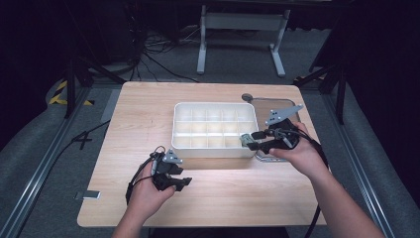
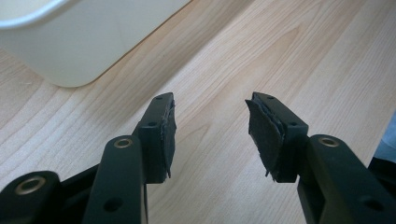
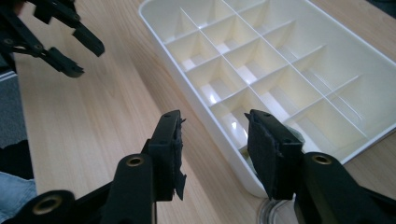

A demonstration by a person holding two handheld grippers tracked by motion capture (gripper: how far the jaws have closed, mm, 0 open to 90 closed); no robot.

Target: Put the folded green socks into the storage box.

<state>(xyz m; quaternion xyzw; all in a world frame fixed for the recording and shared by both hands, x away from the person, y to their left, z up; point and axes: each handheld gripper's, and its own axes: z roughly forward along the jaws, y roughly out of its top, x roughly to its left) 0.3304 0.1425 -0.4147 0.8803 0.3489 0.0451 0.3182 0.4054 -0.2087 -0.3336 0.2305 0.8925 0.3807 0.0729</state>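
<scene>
A white tray (image 1: 182,130) split into several compartments lies in the middle of the wooden table (image 1: 148,104). My right gripper (image 1: 252,140) hovers at the tray's near right corner with its jaws open and nothing between them. In the right gripper view the open right gripper (image 3: 215,123) frames the tray's (image 3: 327,121) long edge. A small grey-green thing (image 1: 244,139) lies in the corner compartment, partly hidden behind a jaw (image 3: 295,136). My left gripper (image 1: 184,183) rests low over bare table in front of the tray, open and holding nothing (image 2: 210,107).
A clear flat lid or tray (image 1: 272,105) lies against the white tray's right side, with a round knob (image 1: 246,97) at its far corner. The white tray's rounded corner (image 2: 79,46) stands just left of my left jaws. A metal frame (image 1: 242,22) stands beyond the table.
</scene>
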